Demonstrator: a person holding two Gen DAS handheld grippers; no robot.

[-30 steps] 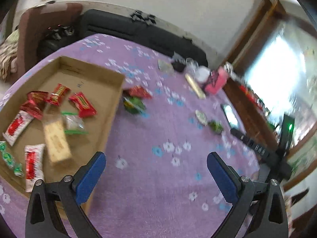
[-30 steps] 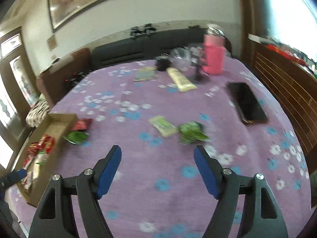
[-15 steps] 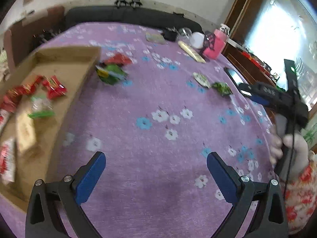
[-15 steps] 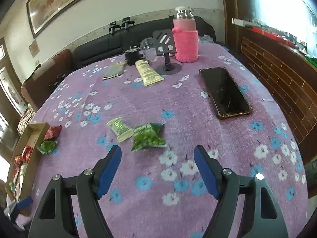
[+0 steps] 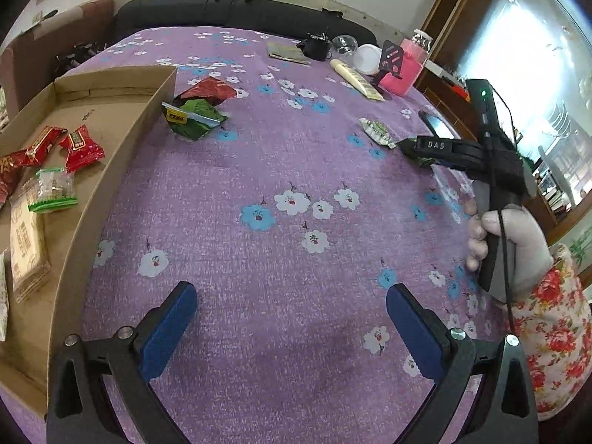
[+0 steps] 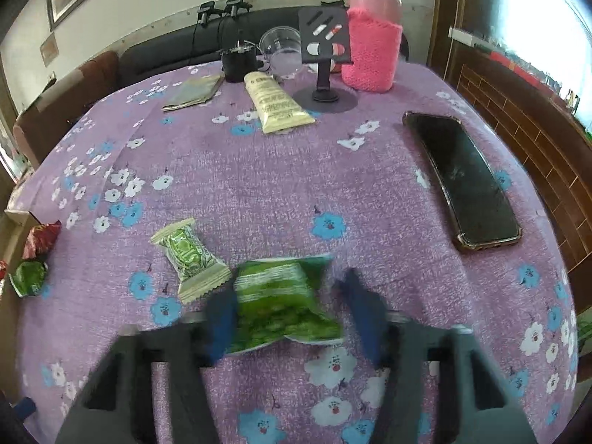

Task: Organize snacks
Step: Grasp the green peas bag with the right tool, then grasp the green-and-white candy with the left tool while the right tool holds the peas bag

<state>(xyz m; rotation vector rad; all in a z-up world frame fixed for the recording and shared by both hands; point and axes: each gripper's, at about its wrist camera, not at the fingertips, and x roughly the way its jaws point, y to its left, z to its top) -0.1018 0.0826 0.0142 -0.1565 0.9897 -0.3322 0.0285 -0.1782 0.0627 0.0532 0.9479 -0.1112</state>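
Green snack packet crinkled, flat on purple cloth, between closing jaws

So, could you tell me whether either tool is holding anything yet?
Not yet: the right tool is closing around the crinkled green snack packet; the left tool is empty.

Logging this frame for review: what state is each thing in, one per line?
Right gripper: closing around green packet, pads not yet pressing.
Left gripper: open, empty, over the cloth.
Green packet: flat on table, sealed.
Pale packet: flat, touching the green one.
Box: open, partly filled with snacks.
Phone: face up, screen dark.
Jar: upright, in pink sleeve.
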